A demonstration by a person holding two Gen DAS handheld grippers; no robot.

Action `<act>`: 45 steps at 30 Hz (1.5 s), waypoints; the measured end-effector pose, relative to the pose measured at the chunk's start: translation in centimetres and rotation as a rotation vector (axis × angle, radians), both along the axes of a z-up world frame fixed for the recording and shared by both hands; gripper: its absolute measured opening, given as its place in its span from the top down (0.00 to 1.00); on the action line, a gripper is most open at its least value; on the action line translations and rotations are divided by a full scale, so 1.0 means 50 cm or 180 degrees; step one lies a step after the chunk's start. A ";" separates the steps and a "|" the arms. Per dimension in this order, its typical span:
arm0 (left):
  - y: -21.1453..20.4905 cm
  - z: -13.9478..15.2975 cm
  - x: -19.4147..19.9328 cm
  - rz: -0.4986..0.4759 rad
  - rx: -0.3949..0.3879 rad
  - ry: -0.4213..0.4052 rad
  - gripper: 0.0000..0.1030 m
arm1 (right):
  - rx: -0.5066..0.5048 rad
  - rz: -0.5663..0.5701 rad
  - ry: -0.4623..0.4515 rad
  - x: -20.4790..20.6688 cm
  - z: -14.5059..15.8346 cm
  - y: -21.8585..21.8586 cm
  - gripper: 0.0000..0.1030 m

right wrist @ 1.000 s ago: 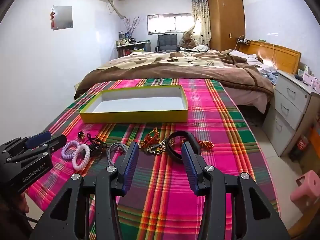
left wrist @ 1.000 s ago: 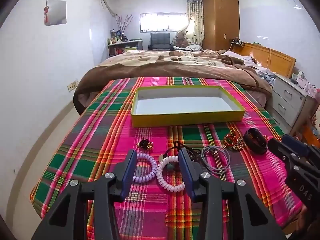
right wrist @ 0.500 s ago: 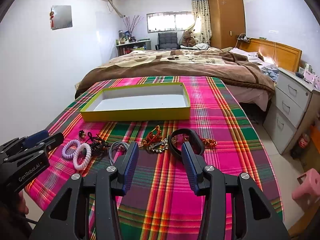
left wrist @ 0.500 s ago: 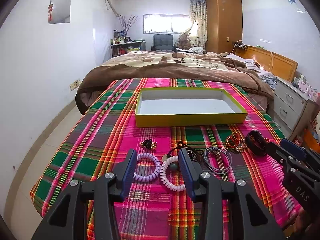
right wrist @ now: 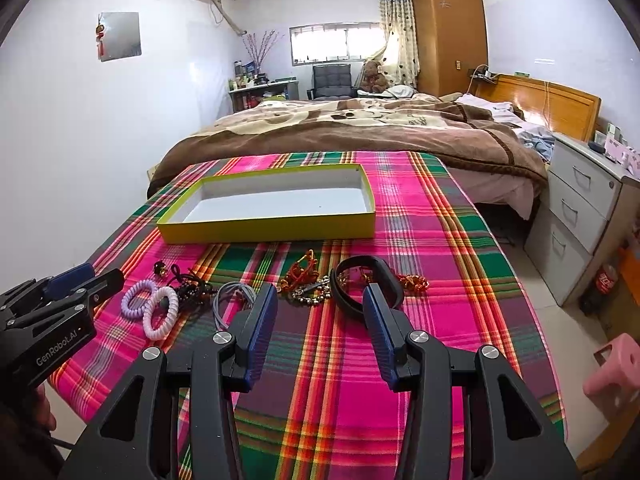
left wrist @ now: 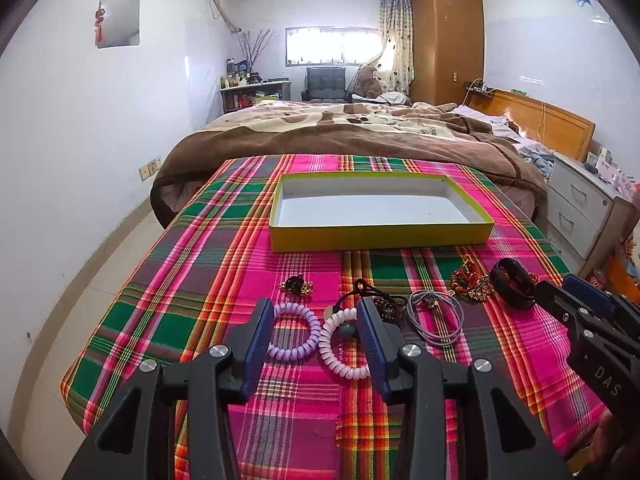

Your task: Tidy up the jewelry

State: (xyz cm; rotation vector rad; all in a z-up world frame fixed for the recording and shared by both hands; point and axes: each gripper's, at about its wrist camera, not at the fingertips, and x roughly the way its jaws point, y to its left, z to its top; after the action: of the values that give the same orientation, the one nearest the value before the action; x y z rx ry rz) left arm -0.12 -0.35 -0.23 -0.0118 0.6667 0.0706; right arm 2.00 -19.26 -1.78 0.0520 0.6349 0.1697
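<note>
Lying just ahead of the left gripper, jaws apart and empty: two coil bands; right gripper, likewise apart, faces the black bangle.

The box lies on the tablecloth; the jewelry lies in a row in front of the box, the bed behind it.

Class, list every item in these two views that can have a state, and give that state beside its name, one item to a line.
Yellow box: lid off, nothing inside.
Left gripper: open, holding nothing.
Right gripper: open, holding nothing.
Lilac coil ring: flat on the plaid cloth, outside the box.
Pink coil ring: flat, outside the box.
Black bracelet: outside the box.
Wardrobe: doors closed.
</note>
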 end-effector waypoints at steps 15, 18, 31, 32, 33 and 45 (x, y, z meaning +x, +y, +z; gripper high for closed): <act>0.002 0.002 -0.003 0.0005 -0.0007 0.0004 0.58 | -0.0017 0.0014 0.0002 -0.003 0.001 0.003 0.56; 0.001 0.003 -0.004 0.0005 -0.0007 -0.0003 0.58 | -0.0016 0.0010 0.0003 -0.003 0.001 0.003 0.56; -0.001 -0.001 -0.001 0.0003 -0.0015 0.0015 0.58 | -0.0027 0.0011 0.0021 -0.002 0.000 0.004 0.56; -0.001 -0.001 -0.001 0.0002 -0.0014 0.0015 0.58 | -0.0028 0.0012 0.0019 -0.002 0.000 0.004 0.56; -0.001 -0.002 0.000 0.0001 -0.0013 0.0016 0.58 | -0.0028 0.0012 0.0018 -0.002 0.000 0.004 0.56; 0.005 -0.006 0.004 0.0010 -0.0014 0.0034 0.58 | -0.0034 0.0012 0.0039 0.003 -0.004 0.003 0.56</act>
State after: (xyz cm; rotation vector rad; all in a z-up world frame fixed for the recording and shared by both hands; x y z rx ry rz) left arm 0.06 -0.12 -0.51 -0.0167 0.6776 0.0722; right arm 2.15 -19.10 -1.98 0.0417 0.6481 0.1699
